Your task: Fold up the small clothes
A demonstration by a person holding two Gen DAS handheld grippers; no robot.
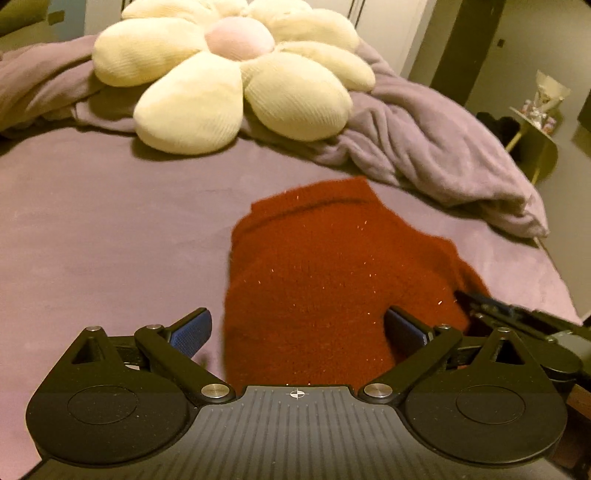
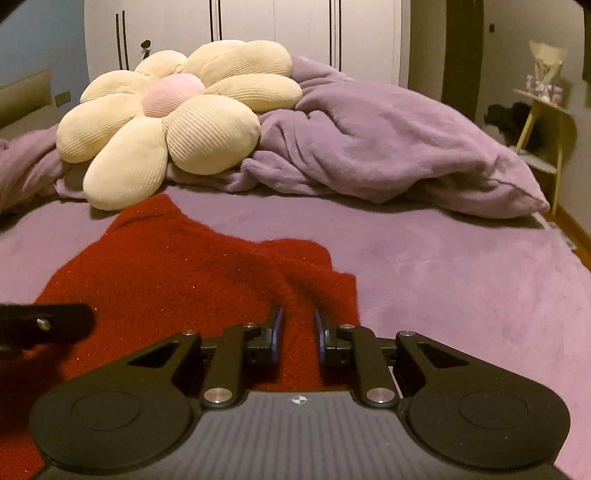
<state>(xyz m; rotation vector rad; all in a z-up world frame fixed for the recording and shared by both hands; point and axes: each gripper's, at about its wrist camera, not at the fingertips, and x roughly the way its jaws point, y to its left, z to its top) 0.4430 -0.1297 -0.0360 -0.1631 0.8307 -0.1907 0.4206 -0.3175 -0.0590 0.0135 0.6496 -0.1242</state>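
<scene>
Purple fleece bed, rumpled blanket and a flower cushion by white wardrobes. Red knit sweater lies flat on it; left gripper hangs wide open over its edge. Right gripper is pinched narrow on a fold.

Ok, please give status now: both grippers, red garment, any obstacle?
Left gripper open over the red knit garment. Right gripper shut on its fold. Flower cushion far back, nothing blocking.

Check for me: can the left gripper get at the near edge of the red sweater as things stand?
Probably yes. The left gripper is open right over the red sweater, one finger past its left edge. Nothing lies between; the right gripper is off to the side.
</scene>
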